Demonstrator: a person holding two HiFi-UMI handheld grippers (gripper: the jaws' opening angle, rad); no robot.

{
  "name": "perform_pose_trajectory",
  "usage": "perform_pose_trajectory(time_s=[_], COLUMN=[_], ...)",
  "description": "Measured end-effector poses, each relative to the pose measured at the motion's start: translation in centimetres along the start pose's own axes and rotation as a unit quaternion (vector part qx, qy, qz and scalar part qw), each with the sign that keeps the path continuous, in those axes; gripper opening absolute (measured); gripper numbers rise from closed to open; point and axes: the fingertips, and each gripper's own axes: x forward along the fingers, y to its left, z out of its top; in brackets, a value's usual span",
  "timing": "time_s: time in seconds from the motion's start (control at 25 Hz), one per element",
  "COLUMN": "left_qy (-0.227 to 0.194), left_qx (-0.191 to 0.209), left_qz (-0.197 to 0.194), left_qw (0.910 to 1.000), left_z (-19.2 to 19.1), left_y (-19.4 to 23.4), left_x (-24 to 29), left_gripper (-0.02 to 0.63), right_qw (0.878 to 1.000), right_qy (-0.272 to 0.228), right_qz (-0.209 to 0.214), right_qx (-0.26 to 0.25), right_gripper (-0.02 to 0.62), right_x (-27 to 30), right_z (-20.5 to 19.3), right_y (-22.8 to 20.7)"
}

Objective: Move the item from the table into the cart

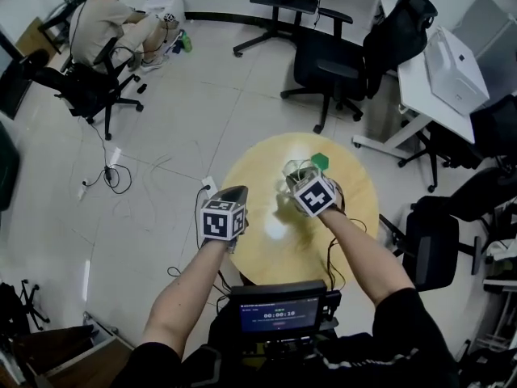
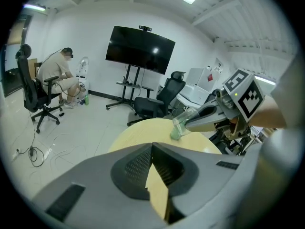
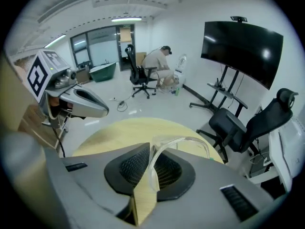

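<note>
A clear plastic cup [image 1: 297, 170] stands on the round yellow table [image 1: 355, 217]. My right gripper [image 1: 300, 178] is shut on the cup's rim: in the right gripper view the thin clear wall [image 3: 183, 142] runs between the closed jaws [image 3: 151, 149]. The left gripper view shows that cup [image 2: 178, 126] held at the table's far side, with a green tint at its base. A small green block [image 1: 321, 161] lies just beyond the cup. My left gripper [image 1: 233, 192] hovers over the table's left edge, shut and empty [image 2: 152, 147].
Black office chairs [image 1: 327, 63] and a white desk [image 1: 436, 95] stand behind and to the right of the table. A person [image 1: 105, 18] sits at the far left. Cables [image 1: 113, 176] lie on the floor. A small screen [image 1: 277, 314] sits below my arms.
</note>
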Motion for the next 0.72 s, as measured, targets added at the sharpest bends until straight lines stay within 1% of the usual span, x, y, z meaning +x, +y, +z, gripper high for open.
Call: perform_pose_trajectory(time_s=[0.08, 0.16, 0.28, 0.44, 0.56, 0.72], left_qy=[-0.017, -0.038, -0.072, -0.111, -0.128, -0.142], left_qx=[0.000, 0.001, 0.004, 0.015, 0.020, 0.030], left_qz=[0.001, -0.001, -0.014, -0.037, -0.053, -0.067], left_qw=[0.9999, 0.9993, 0.9973, 0.9930, 0.9902, 0.9871], left_z=[0.9, 1.9, 3.2, 4.5, 4.5, 4.8], left_y=[-0.8, -1.7, -3.9, -8.1, -11.8, -15.8], left_x=[-2.4, -4.5, -7.2, -10.8, -13.2, -16.0], left_gripper=[0.002, 0.001, 0.001, 0.002, 0.002, 0.002], right_qw=[0.999, 0.998, 0.994, 0.983, 0.975, 0.966], right_qy=[-0.029, -0.059, -0.107, -0.170, -0.207, -0.243], right_qz=[-0.015, -0.024, -0.036, -0.053, -0.063, -0.077], right_qx=[-0.011, -0.010, 0.007, 0.033, 0.044, 0.041], right_gripper=[0.009, 0.009, 0.009, 0.009, 0.009, 0.009], right_x=[-3.5, -6.9, -11.3, -17.7, -22.6, -28.8], right_z=[0.5, 0.7, 0.7, 0.2, -1.1, -2.9], right_y=[0.4, 0.8, 1.0, 1.7, 2.7, 3.8])
